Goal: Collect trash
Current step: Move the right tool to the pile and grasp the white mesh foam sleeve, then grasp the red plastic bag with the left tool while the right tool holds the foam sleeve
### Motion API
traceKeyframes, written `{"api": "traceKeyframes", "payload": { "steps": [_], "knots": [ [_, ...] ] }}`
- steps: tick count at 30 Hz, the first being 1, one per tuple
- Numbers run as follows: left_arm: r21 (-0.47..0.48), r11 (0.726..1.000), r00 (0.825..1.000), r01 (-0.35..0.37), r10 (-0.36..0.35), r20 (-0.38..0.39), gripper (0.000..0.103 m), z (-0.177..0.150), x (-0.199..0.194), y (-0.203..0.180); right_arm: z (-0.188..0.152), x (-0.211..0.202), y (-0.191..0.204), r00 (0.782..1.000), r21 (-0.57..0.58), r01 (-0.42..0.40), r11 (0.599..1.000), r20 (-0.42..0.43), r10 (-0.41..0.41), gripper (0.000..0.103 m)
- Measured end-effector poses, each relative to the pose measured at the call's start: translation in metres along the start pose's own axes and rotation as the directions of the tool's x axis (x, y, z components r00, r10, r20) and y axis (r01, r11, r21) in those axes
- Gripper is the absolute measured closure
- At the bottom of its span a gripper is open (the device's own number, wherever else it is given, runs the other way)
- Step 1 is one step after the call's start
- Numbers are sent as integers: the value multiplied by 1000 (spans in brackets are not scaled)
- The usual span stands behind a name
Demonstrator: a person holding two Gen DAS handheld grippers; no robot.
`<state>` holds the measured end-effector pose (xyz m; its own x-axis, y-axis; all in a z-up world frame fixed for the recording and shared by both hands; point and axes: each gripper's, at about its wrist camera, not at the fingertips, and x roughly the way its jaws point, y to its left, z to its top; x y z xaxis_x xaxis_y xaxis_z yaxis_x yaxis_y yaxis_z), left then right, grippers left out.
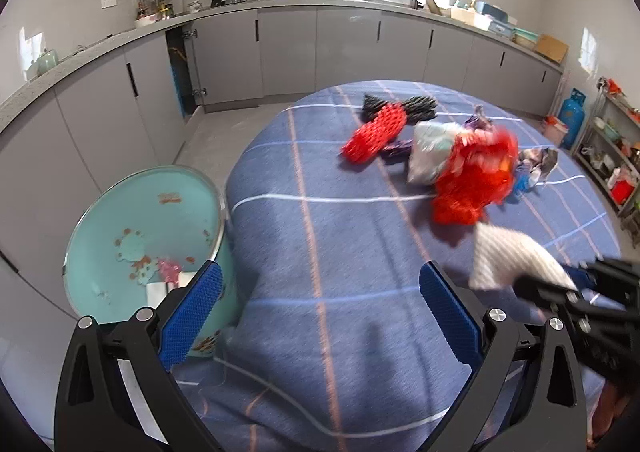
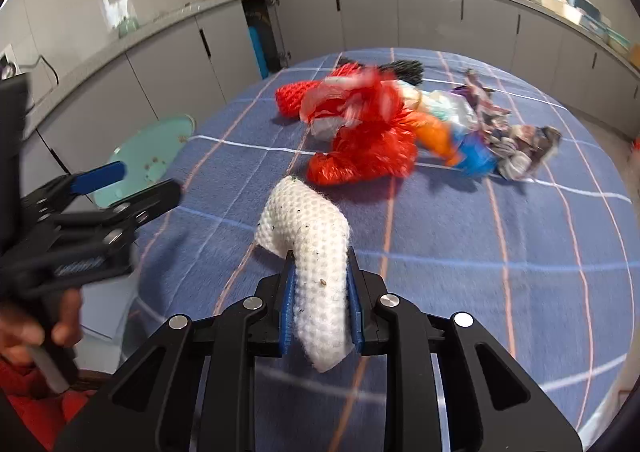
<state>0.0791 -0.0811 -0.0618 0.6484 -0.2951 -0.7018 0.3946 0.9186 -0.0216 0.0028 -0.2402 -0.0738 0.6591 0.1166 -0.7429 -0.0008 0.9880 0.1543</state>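
White foam netting [image 2: 316,276], speckled with dark crumbs, sits clamped in the right gripper [image 2: 321,306] above the blue checked tablecloth [image 2: 500,272]. Left gripper [image 1: 318,316] gapes wide, holding nothing. Teal bin [image 1: 100,248] beside the table holds pink and white scraps.

Bare tablecloth [image 1: 320,252] lies open before the bin [image 1: 140,236]; the trash pile [image 1: 460,163] crowds the far side.

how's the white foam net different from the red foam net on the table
The white foam net is clamped in the right hand-held gripper and lifted off the table; the red foam net lies flat on the blue checked cloth, untouched. The white one bends over; the red one lies straight, partly on a black net. Both are mesh fruit sleeves.
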Motion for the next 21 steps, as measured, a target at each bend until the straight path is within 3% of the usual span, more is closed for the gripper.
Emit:
{"api": "traceKeyframes", "payload": {
  "steps": [6,9,14,21],
  "knots": [
    [46,997,998,54,-54,7,14,9,7,-24,8,-30,-36,989,166,64,984,118,-84,79],
    [66,994,996,82,-83,12,15,15,11,-38,12,-40,-57,965,258,149,955,173,-197,79],
    [97,985,989,145,-147,19,14,30,24,-62,16,-45,-76,930,336,215,917,217,-298,78],
    [158,972,984,174,-164,-72,23,40,70,-109,14,-49,-91,911,387,212,897,254,-325,77]
  ]
}}
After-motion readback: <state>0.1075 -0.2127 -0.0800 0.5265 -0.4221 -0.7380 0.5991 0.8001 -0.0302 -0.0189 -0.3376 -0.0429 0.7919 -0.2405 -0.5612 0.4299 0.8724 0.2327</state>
